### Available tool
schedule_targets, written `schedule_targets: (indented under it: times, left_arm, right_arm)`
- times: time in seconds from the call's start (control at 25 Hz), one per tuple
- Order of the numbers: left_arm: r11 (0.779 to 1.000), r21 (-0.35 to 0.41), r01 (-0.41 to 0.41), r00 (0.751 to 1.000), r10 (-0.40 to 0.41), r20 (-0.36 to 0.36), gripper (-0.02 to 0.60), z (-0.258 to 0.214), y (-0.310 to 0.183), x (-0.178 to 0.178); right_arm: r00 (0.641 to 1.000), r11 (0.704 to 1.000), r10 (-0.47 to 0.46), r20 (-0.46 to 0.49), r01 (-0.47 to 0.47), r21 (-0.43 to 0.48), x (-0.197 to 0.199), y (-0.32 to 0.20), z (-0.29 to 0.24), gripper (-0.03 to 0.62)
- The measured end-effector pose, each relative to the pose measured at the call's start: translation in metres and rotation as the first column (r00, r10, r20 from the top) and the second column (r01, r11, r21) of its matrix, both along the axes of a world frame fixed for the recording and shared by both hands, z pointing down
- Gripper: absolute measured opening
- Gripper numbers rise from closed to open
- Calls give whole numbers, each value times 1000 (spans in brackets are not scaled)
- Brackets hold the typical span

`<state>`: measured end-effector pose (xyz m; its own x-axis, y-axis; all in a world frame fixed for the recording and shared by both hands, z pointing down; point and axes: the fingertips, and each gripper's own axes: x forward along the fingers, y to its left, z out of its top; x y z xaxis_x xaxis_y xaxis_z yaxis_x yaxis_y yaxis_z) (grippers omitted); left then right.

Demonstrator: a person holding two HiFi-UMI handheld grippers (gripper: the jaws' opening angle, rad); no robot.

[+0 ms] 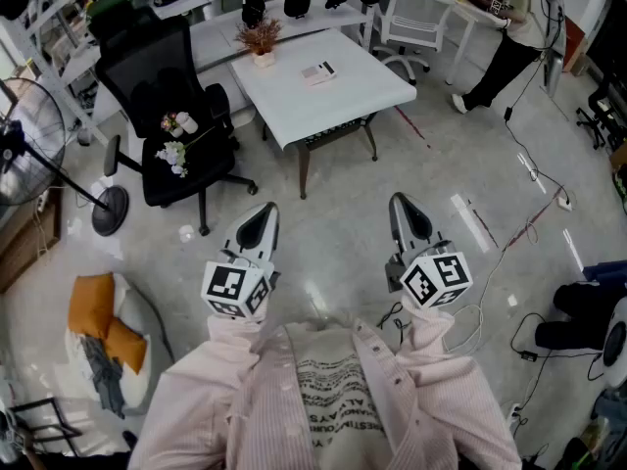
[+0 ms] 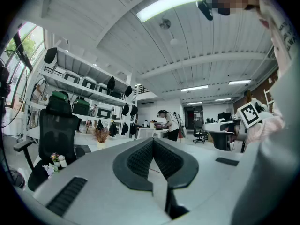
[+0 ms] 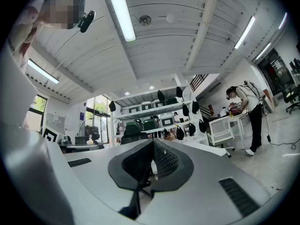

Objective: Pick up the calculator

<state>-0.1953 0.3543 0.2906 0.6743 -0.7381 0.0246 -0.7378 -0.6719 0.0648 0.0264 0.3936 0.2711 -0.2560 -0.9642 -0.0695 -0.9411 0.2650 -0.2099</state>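
**Calculator on the far table, both my grippers closed and empty**

The calculator (image 1: 318,71) lies flat on the white table (image 1: 343,101), in the far half of the top. It touches nothing else. A small potted plant (image 1: 260,39) with dry reddish twigs stands on the same table, near the calculator, at the corner to its left. The table is in front of me, across a stretch of pale shiny floor, so the calculator is well apart from both my grippers.

My left gripper (image 1: 260,225) and my right gripper (image 1: 407,215) are close to my body, side by side and pointing level toward the table. In the left gripper view the two jaws are together at their tips with nothing between them. In the right gripper view it is the same: the jaws are pressed together and hold nothing.

To the left of the table stands a black office chair (image 1: 147,67), and a bunch of white flowers (image 1: 176,152) lies on its seat. Further left is a standing fan (image 1: 29,140), and near my left side two orange cushions (image 1: 96,311) lie on a pale seat. At the far right a person (image 1: 509,27) bends over another desk. Cables (image 1: 534,179) run over the floor on my right.
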Motion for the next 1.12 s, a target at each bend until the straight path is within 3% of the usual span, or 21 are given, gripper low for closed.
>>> schedule_targets:
  times: [0.56, 0.64, 0.76, 1.12]
  left_arm:
    - [999, -27, 22, 1000, -22, 1, 2, 15, 6, 5]
    - [999, -30, 31, 1000, -31, 1, 1, 17, 8, 6]
    - [999, -39, 36, 999, -36, 0, 2, 20, 14, 10]
    - [997, -50, 55, 998, -55, 9, 1, 26, 16, 16]
  right_arm:
    - [993, 994, -108, 39, 108, -9, 0, 1, 6, 5]
    - [994, 994, -107, 38, 107, -22, 6, 2, 10, 58]
    - [994, 994, -102, 40, 103, -33, 14, 4, 14, 70]
    - [993, 995, -92, 68, 94, -41, 26, -5, 24, 188]
